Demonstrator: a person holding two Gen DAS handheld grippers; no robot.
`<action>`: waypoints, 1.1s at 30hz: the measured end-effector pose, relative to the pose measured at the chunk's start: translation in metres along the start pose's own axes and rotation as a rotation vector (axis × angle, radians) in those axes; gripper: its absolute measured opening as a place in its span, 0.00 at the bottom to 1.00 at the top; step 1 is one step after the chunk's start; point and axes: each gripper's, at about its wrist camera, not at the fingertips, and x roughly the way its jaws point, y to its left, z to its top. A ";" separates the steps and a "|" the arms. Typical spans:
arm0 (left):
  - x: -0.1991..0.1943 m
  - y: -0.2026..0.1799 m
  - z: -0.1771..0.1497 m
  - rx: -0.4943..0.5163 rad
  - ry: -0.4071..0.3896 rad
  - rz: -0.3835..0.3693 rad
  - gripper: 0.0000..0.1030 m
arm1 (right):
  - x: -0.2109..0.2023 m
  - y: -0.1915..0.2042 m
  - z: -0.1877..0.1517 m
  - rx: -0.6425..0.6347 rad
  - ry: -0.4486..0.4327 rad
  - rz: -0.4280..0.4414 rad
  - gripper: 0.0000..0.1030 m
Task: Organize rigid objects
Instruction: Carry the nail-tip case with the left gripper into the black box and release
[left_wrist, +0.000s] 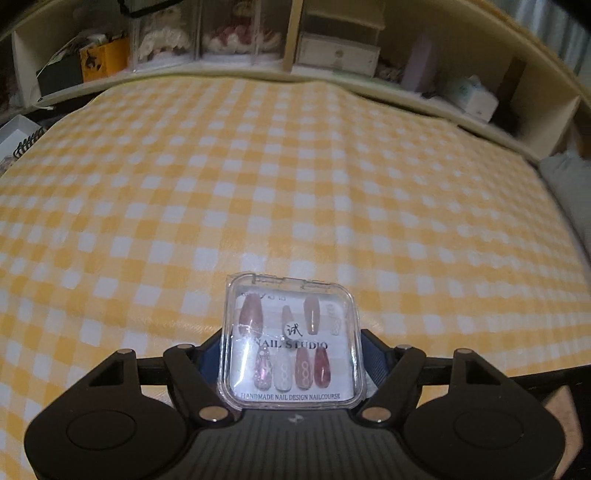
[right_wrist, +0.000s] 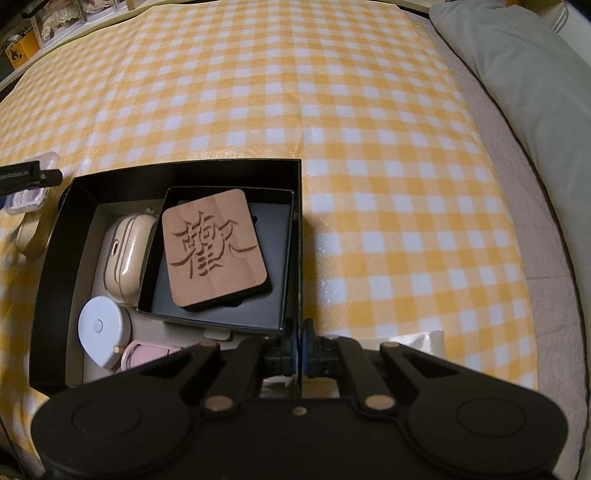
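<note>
Mid-carry: left gripper clamped part-open across clear press-on nail case, lifted above checked cloth. Right gripper pinched tight on black storage box wall, steadying. Next, probably: lowering case into free space beside wooden coaster.

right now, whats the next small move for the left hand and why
Probably carry the clear nail case, held between the left gripper fingers, over to the black box and lower it in. The case hangs over bare checked cloth, while the right gripper pinches the box wall, steadying it.
</note>
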 end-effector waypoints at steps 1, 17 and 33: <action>-0.005 -0.001 0.002 -0.002 -0.006 -0.010 0.71 | 0.000 0.000 0.000 -0.001 0.000 -0.001 0.03; -0.102 -0.056 0.003 0.076 -0.074 -0.208 0.71 | 0.000 0.000 0.001 0.000 -0.003 -0.001 0.03; -0.084 -0.105 -0.048 0.159 0.056 -0.302 0.71 | 0.000 -0.001 0.002 0.001 -0.005 -0.001 0.03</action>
